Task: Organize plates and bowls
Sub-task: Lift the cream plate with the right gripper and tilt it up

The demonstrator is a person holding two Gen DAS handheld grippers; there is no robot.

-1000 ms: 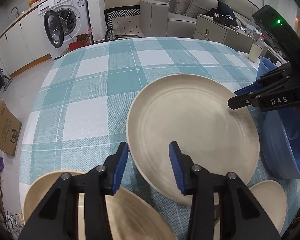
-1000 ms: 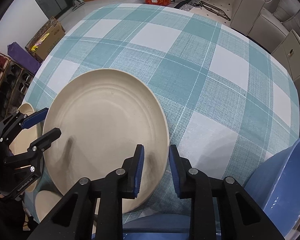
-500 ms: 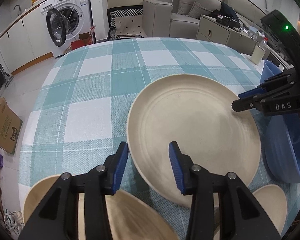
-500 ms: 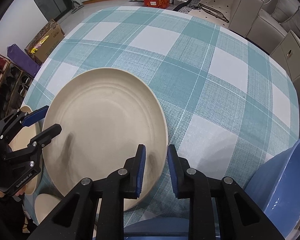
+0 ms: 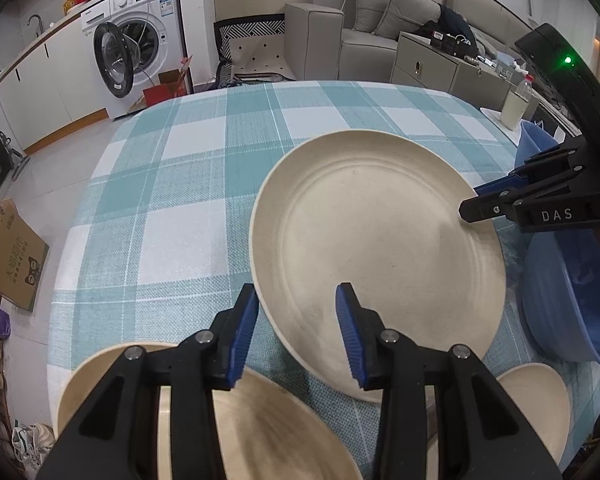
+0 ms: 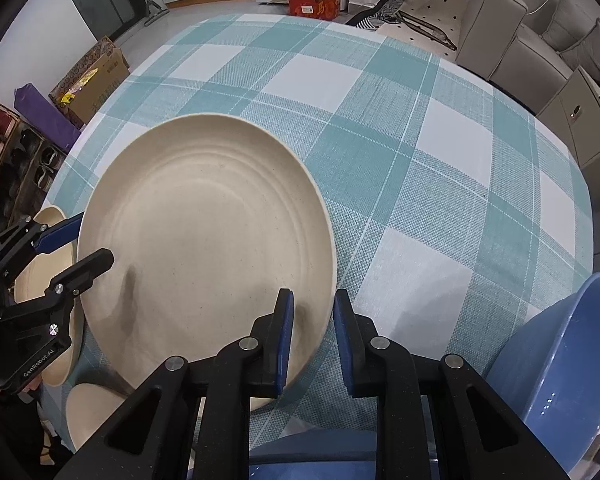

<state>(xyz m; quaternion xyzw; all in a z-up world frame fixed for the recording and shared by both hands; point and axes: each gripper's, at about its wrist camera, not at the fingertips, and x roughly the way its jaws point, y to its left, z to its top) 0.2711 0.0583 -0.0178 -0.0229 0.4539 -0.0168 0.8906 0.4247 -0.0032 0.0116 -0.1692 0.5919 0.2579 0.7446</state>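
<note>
A large cream plate (image 5: pixel 380 248) lies flat on the teal checked tablecloth; it also shows in the right wrist view (image 6: pixel 204 248). My left gripper (image 5: pixel 296 332) is open, its jaws astride the plate's near rim. My right gripper (image 6: pixel 312 336) is open at the plate's opposite rim, jaws either side of the edge. A cream bowl (image 5: pixel 260 432) sits under my left gripper. A smaller cream dish (image 5: pixel 540 404) lies at the lower right. A blue bowl (image 6: pixel 560 360) stands beside my right gripper.
The tablecloth (image 6: pixel 420 140) stretches beyond the plate. A bottle (image 5: pixel 516 100) stands at the table's far right edge. A washing machine (image 5: pixel 136 56), sofa (image 5: pixel 364 24) and cardboard box (image 5: pixel 12 256) surround the table.
Both grippers have lifted and drawn back slightly, so the plate sits a little farther from each camera. The plate has not moved and both grippers stay open.
</note>
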